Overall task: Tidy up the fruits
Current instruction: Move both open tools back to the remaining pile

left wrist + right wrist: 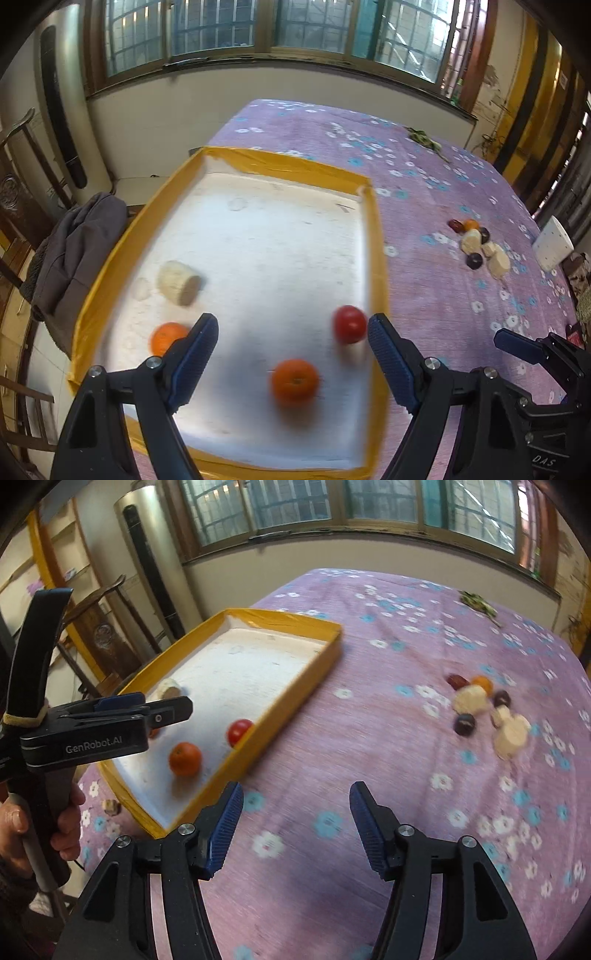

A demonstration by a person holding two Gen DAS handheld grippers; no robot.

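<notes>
A yellow-rimmed white tray [378, 236] [280, 716] lies on the purple flowered table. In it are an orange [294, 382] [185, 759], a second orange [166, 338], a red tomato [349, 324] [239, 731] and a pale banana piece [179, 282] [168, 688]. My left gripper [291, 347] is open and empty above the tray's near end. My right gripper [295, 823] is open and empty over bare cloth right of the tray. A loose pile of fruit [480, 249] [484, 709], with banana pieces, dark plums and a small orange, lies far right.
A white perforated object [552, 243] stands at the table's right edge. A green sprig [424, 138] [478, 603] lies at the far side. A chair with grey clothing [77, 243] stands left of the table. The left gripper's body [92, 731] sits left in the right wrist view.
</notes>
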